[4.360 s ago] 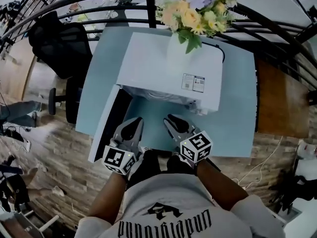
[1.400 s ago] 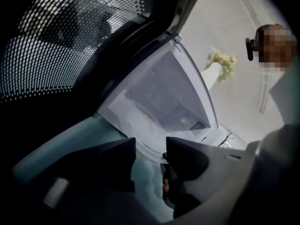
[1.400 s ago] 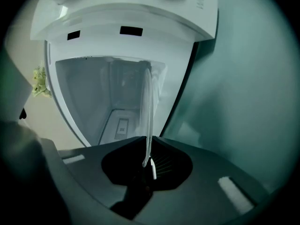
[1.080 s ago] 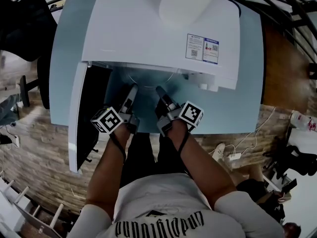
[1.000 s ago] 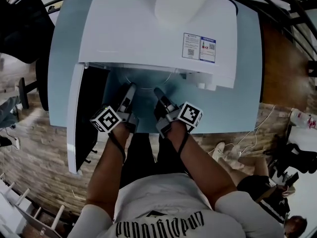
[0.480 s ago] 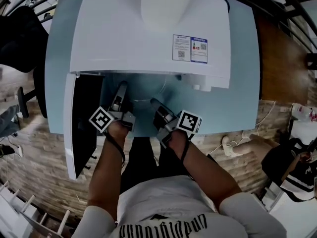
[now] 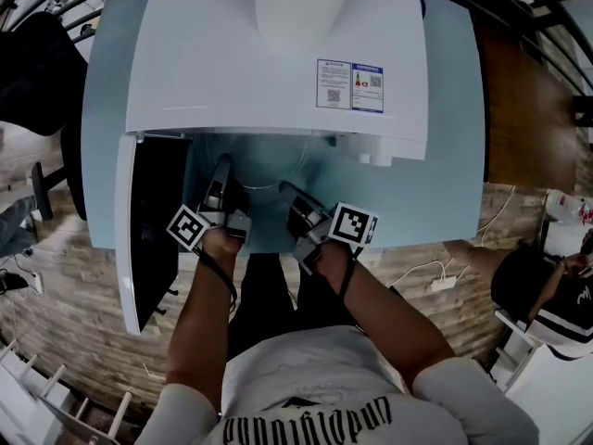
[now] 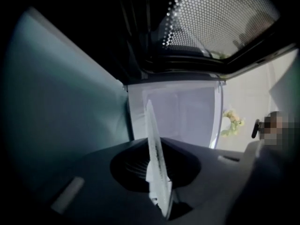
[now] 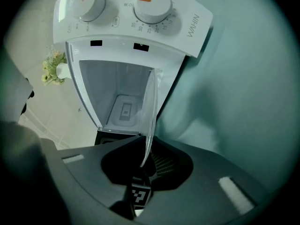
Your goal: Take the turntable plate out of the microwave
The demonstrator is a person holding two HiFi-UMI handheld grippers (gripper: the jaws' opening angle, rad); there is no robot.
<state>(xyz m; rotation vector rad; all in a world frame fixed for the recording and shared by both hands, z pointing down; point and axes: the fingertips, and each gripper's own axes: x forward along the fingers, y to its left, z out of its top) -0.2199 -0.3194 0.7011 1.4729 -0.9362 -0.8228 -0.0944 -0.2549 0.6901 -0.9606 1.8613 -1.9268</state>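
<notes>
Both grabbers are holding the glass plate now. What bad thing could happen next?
1. The glass turntable plate is gripped only at its thin rim. The left gripper has just been closing, with the rim between its fingers, and the right gripper pinches it nearby. It could slip and break.
2. The open door stands close on the left; the plate might bump it.
3. Its back part is hidden inside the microwave; it might catch coming out.
</notes>
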